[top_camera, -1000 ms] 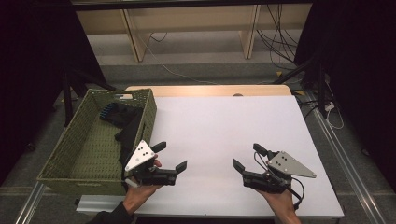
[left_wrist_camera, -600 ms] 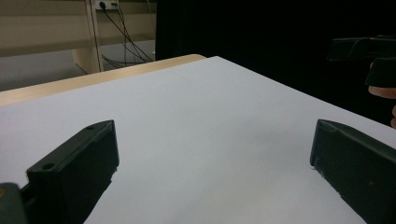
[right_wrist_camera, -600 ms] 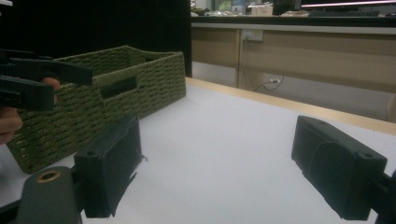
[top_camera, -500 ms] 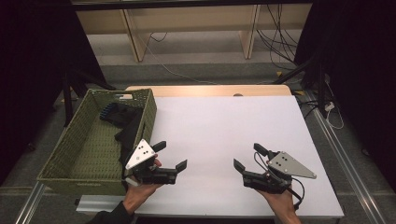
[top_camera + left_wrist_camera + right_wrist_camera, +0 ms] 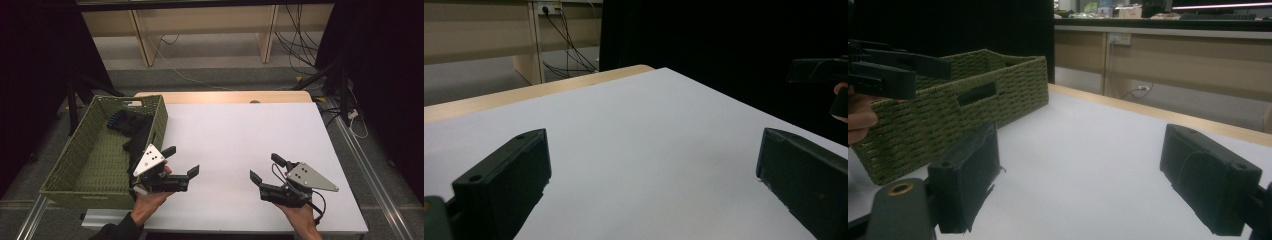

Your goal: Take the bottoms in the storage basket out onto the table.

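My left gripper [image 5: 181, 161] hovers over the white table [image 5: 240, 135] near its front left, right beside the green woven basket [image 5: 80, 160]; it is open with nothing between its jaws. In the left gripper view its open jaws [image 5: 649, 175] frame bare white tabletop. My right gripper [image 5: 265, 170] sits near the front right of the table, also open and empty. Through the right gripper view [image 5: 1078, 185] I see the basket [image 5: 973, 100] and the other gripper [image 5: 883, 70] at the left. A dark object with a blue part [image 5: 127, 125] lies inside the basket.
A wooden strip [image 5: 225, 96] runs along the table's far edge. Beyond it stand a shelf unit [image 5: 200, 25] and loose cables [image 5: 300, 40] on the floor. Metal rails [image 5: 370, 175] flank the table on the right.
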A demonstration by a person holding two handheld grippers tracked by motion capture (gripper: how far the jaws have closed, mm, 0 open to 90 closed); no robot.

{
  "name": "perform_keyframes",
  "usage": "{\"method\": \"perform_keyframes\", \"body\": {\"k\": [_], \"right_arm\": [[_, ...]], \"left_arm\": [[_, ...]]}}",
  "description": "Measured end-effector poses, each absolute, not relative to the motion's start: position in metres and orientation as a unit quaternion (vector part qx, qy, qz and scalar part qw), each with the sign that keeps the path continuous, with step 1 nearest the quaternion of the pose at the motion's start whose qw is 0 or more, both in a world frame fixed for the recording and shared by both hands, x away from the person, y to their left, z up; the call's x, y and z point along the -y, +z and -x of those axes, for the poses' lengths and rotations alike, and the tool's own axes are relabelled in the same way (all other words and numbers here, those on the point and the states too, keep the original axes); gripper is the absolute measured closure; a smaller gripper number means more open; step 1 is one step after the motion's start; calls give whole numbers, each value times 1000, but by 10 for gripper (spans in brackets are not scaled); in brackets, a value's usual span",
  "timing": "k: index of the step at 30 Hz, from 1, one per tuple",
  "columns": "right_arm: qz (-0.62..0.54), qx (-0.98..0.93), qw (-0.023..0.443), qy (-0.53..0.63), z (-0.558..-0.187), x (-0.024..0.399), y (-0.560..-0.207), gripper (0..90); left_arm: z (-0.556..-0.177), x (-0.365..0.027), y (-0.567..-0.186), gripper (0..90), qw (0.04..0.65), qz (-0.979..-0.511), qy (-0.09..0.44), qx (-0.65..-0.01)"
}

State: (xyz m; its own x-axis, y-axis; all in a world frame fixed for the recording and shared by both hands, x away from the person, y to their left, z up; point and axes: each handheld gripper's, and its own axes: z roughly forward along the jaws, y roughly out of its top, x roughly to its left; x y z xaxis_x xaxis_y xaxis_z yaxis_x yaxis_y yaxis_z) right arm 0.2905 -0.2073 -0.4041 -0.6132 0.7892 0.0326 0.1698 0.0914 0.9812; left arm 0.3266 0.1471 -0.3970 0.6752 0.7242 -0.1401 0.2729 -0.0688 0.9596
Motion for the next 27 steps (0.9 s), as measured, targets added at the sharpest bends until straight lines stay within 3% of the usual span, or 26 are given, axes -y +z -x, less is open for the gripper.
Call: {"method": "perform_keyframes", "body": {"k": [10,27], "right_arm": [[-346,-688,268,579,-290,207,-403,172],[-345,-689,269,578,-290,207,-404,173]], "left_arm": [[-333,-153,-382,8,595,-689,206,-359],[-357,-162,-371,18,564,-702,197,-387]]}}
